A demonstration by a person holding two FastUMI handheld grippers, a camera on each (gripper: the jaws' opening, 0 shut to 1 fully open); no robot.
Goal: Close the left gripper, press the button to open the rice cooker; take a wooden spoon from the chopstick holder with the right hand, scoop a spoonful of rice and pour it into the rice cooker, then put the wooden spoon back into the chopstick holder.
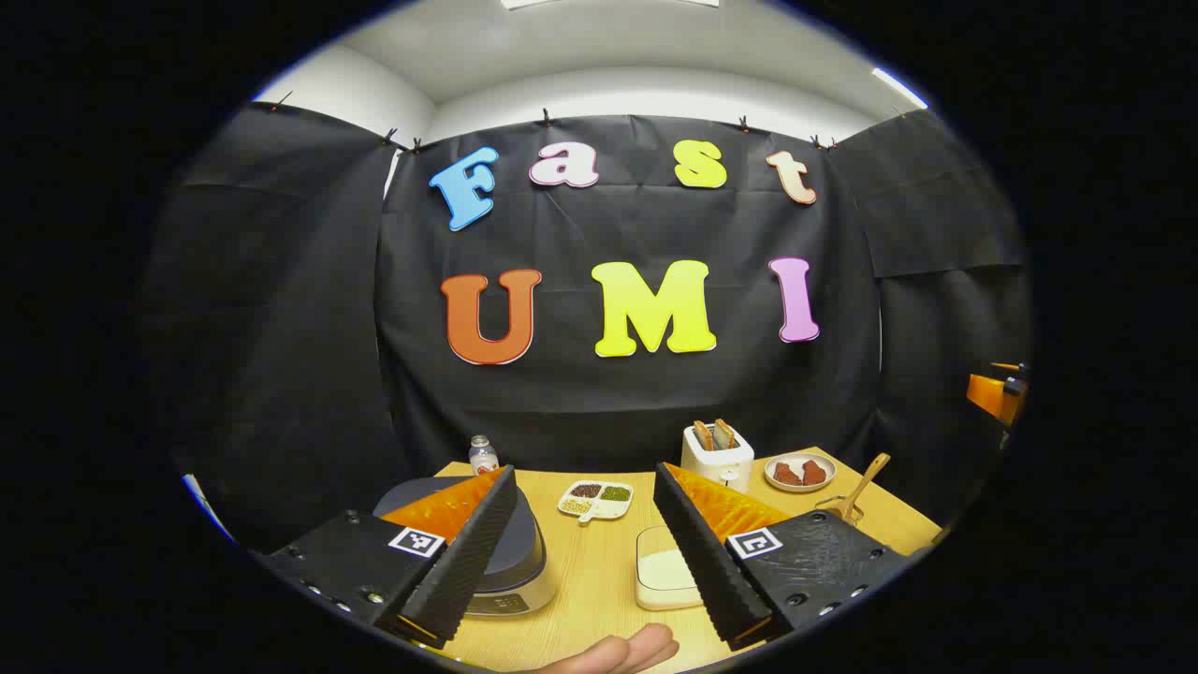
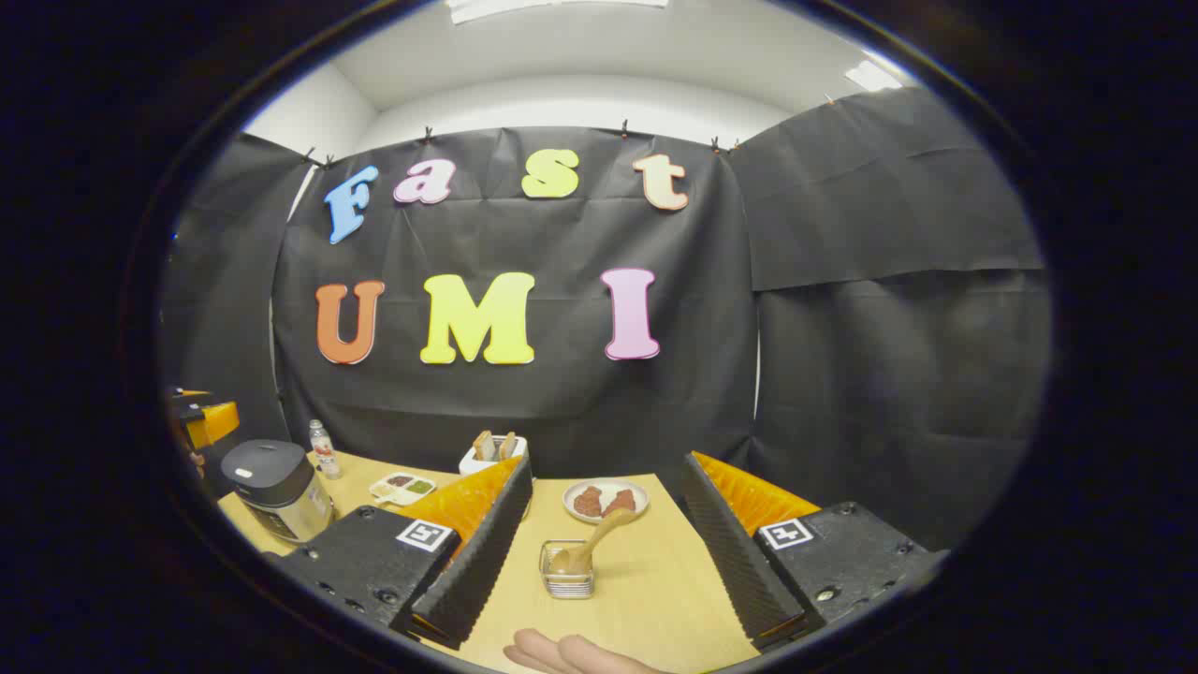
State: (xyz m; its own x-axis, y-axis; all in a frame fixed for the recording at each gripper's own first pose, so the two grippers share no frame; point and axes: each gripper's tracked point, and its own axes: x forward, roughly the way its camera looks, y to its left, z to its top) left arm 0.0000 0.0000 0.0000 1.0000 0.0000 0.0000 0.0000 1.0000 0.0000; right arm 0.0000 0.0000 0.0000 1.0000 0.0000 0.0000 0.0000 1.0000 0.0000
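Both sets of fingers are spread wide, gripping nothing. The left gripper hangs over the light wooden table, with the closed dark-lidded round rice cooker behind its left finger and a white square tub of rice between them. The right gripper frames the clear square chopstick holder, wooden spoon leaning inside.
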